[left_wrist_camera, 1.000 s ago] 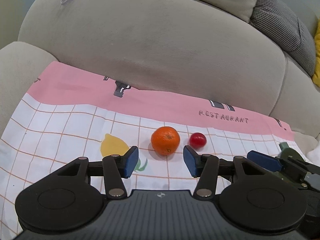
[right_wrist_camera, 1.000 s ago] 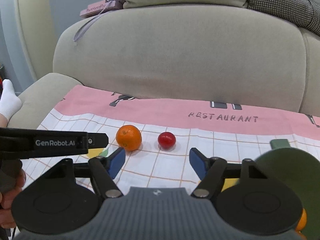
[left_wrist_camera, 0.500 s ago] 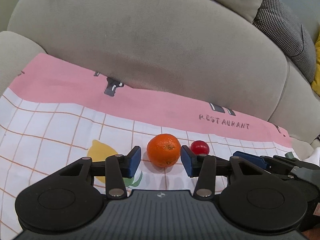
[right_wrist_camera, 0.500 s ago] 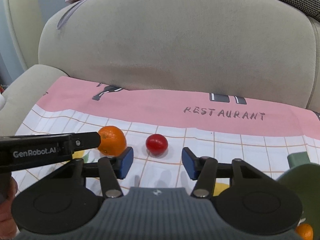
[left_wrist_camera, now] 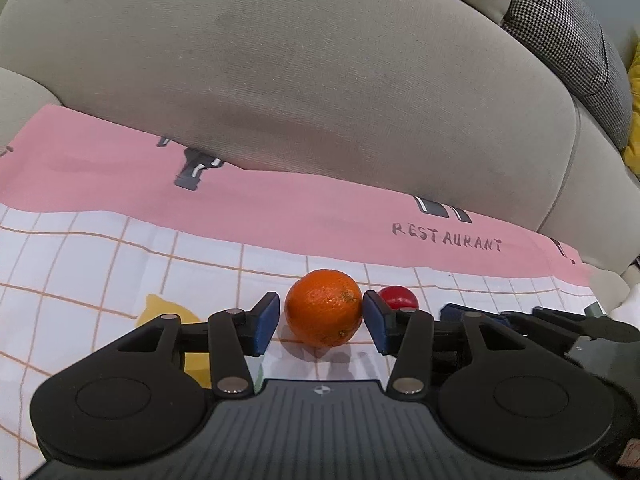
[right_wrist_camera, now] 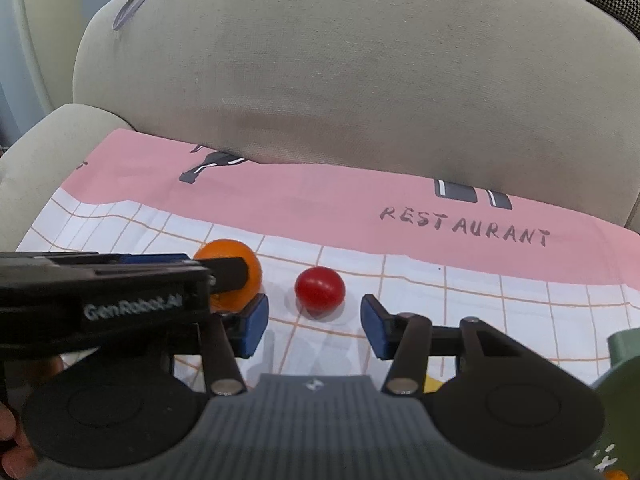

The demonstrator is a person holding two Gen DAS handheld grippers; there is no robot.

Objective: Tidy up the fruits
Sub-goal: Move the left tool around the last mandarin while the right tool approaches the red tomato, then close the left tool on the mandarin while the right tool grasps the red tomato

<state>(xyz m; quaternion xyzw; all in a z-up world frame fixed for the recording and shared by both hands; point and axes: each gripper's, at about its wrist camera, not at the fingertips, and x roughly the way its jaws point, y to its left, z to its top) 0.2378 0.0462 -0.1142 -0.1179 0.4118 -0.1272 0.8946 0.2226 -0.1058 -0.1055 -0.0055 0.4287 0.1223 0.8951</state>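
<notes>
An orange [left_wrist_camera: 324,307] lies on the checked cloth [left_wrist_camera: 100,248] on a sofa seat. My left gripper [left_wrist_camera: 320,322] is open with its blue pads on either side of the orange, the right pad touching or nearly touching it. A small red tomato [left_wrist_camera: 398,297] lies just right of the orange. In the right wrist view my right gripper [right_wrist_camera: 314,326] is open, its pads either side of and just short of the tomato [right_wrist_camera: 320,289]. The orange [right_wrist_camera: 236,268] sits at its left, partly hidden by the left gripper's body.
The sofa backrest [left_wrist_camera: 300,80] rises close behind the cloth. A checked cushion [left_wrist_camera: 568,36] sits at the upper right. A green dish [right_wrist_camera: 624,400] stands at the right edge of the right wrist view, with a bit of orange fruit [right_wrist_camera: 612,475] below it.
Both grippers have moved forward and lower. The left pads now flank the orange and the right pads have closed in on the tomato.
</notes>
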